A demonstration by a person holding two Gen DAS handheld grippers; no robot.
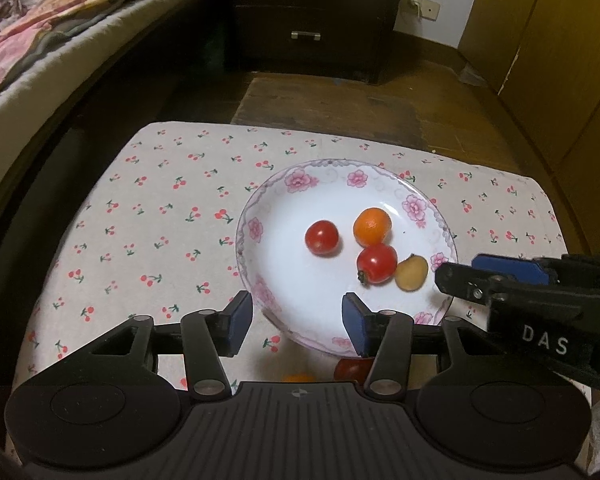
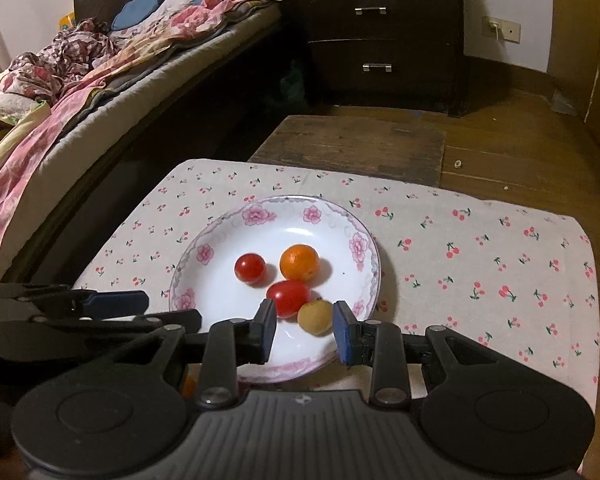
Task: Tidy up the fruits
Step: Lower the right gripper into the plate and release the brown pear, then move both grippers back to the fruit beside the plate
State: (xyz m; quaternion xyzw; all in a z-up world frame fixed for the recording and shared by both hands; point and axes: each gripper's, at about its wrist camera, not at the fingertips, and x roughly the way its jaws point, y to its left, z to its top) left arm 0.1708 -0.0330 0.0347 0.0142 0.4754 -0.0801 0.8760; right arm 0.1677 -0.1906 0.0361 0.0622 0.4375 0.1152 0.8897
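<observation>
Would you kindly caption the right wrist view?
Plate holding two tomatoes, an orange and a yellow fruit on cherry-print cloth.

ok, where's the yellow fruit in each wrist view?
Left wrist: yellow fruit sits right of centre, at the plate's right edge, beside a tomato.
Right wrist: yellow fruit sits low centre, near the plate's front rim.
Shared landmark: the orange behind the tomato.
</observation>
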